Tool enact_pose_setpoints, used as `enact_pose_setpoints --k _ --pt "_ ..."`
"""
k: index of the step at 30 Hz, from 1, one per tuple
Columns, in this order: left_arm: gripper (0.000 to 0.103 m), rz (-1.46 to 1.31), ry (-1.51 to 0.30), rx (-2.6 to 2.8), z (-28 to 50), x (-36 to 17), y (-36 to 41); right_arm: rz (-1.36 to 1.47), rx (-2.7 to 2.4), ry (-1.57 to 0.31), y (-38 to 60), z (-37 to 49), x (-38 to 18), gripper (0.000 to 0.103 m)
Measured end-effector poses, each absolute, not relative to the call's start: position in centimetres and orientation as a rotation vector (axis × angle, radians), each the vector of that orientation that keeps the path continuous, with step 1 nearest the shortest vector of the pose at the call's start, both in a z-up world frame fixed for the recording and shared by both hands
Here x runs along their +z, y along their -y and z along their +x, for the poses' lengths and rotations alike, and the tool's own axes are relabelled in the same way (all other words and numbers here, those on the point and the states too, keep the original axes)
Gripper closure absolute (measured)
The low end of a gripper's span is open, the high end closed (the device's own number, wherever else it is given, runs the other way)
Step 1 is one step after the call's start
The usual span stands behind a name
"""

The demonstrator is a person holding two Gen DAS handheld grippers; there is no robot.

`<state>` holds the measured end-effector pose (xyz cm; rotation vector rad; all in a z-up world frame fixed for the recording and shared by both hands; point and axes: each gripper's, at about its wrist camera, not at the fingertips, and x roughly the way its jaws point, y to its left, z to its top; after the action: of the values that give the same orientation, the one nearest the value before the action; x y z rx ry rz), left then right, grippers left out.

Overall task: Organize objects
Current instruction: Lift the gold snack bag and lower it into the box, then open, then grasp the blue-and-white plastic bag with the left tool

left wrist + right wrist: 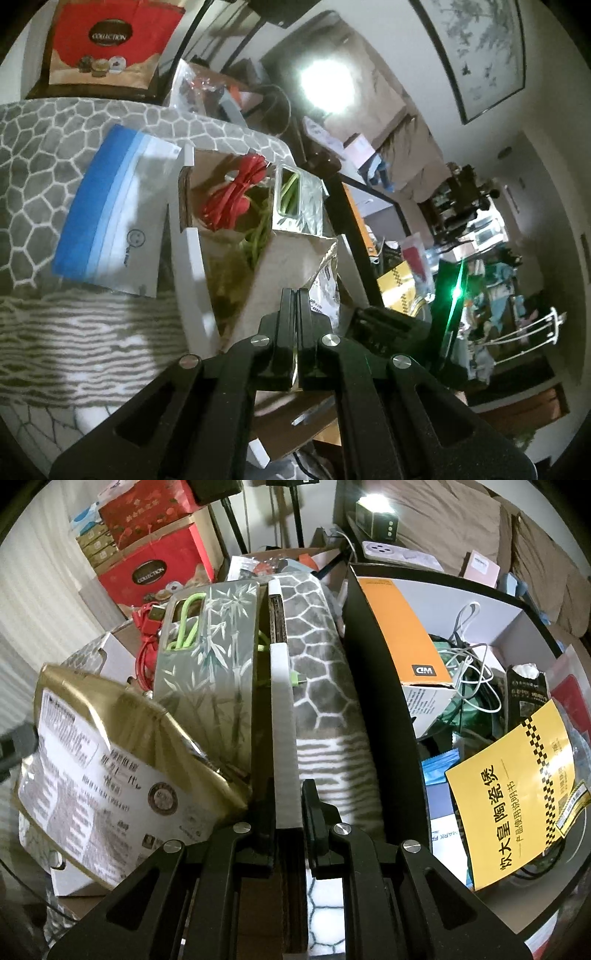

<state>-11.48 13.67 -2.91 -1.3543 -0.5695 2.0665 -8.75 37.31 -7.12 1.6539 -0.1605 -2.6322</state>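
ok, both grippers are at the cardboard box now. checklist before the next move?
1. right gripper clamped on the white box wall: ok, the wall sits between its fingers.
2. left gripper holding something: cannot tell; fingers are shut, contact is hidden.
3. red cable and phone case contained: ok, both inside.
4. gold pouch secure: not ok, it leans over the rim.
5. zip bag out of the way: ok, flat on the blanket.
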Motion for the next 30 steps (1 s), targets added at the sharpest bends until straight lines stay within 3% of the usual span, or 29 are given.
enact_pose_setpoints --k 9,16,18,20,23,27,30 --pt "0.1 -1.394 0.165 2.149 -7.3 -3.0 -17.6 1.656 -2.622 0.222 -37.6 -8.6 -7.1 0.09" --pt "0.099 -1.487 0.014 2.095 -6.8 -5.5 -18.6 1.65 -2.625 0.234 -37.6 -8.6 -7.0 0.09" --pt "0.09 -1.493 0.014 2.089 -6.8 -5.1 -18.5 1.65 -2.625 0.232 -37.6 -8.6 -7.0 0.09" --pt "0.063 -1.491 0.051 2.081 -6.8 -4.5 -18.0 1.651 -2.624 0.23 -37.7 -8.7 -7.0 0.09" --pt "0.045 -1.447 0.161 2.077 -7.0 -3.1 -16.6 1.648 -2.625 0.233 -37.7 -8.7 -7.0 0.09" --pt "0.042 -1.405 0.318 2.043 -8.3 -1.3 -14.0 1.645 -2.625 0.239 -37.7 -8.7 -7.0 0.09" --pt "0.037 -1.383 0.332 2.117 -9.9 -0.2 -12.1 1.646 -2.626 0.234 -37.7 -8.7 -7.0 0.09"
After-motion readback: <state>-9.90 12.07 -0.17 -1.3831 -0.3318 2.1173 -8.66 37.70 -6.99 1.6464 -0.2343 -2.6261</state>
